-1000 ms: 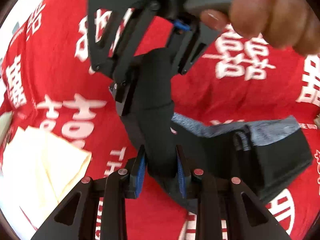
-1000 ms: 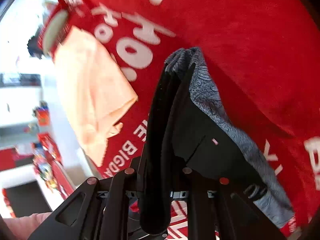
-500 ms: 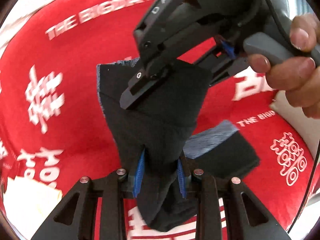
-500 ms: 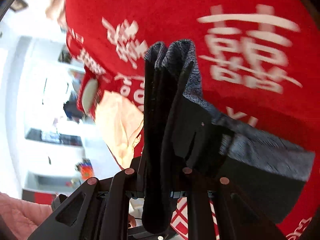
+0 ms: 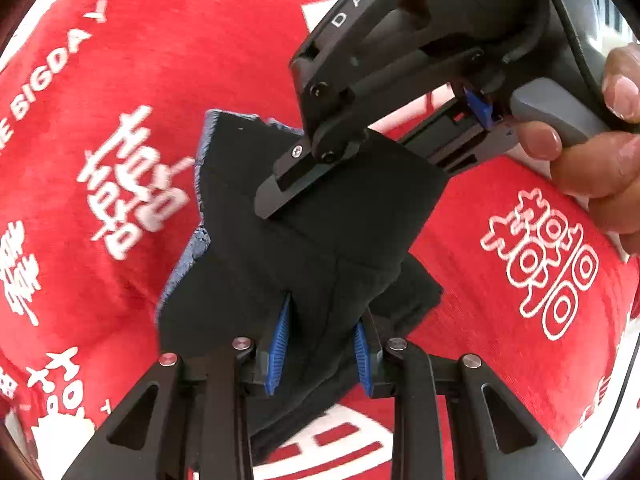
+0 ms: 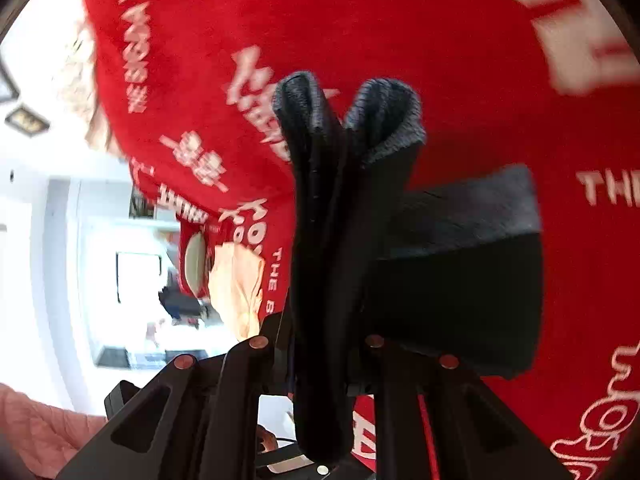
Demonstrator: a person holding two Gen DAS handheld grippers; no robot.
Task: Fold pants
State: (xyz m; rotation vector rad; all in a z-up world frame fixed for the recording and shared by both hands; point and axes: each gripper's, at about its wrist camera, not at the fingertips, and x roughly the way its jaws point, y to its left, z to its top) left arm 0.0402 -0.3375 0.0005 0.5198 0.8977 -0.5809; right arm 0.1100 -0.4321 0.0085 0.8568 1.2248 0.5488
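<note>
The black pants (image 5: 320, 240), with a grey inside at the waistband, hang folded between both grippers above the red cloth (image 5: 100, 80). My left gripper (image 5: 320, 346) is shut on a bunched fold of them; its blue pads (image 5: 280, 340) press the fabric from both sides. In the left wrist view the right gripper's upper finger (image 5: 280, 192) lies on top of the pants, with a hand (image 5: 592, 148) on its grey trigger. In the right wrist view my right gripper (image 6: 320, 360) is shut on a thick black roll of the pants (image 6: 460, 300), which hides its pads.
The red cloth (image 6: 400, 20) with white characters covers the table. A peach cloth (image 6: 236, 284) lies near the table's far edge, beside a pale oval object (image 6: 196, 260). Past that edge is a bright room. A pink sleeve (image 6: 40, 432) shows at the lower left.
Both grippers have swept sideways over the red cloth with the pants still held, rolling as they went. The pale cloth has left the left wrist view, and the pants now hang more bunched.
</note>
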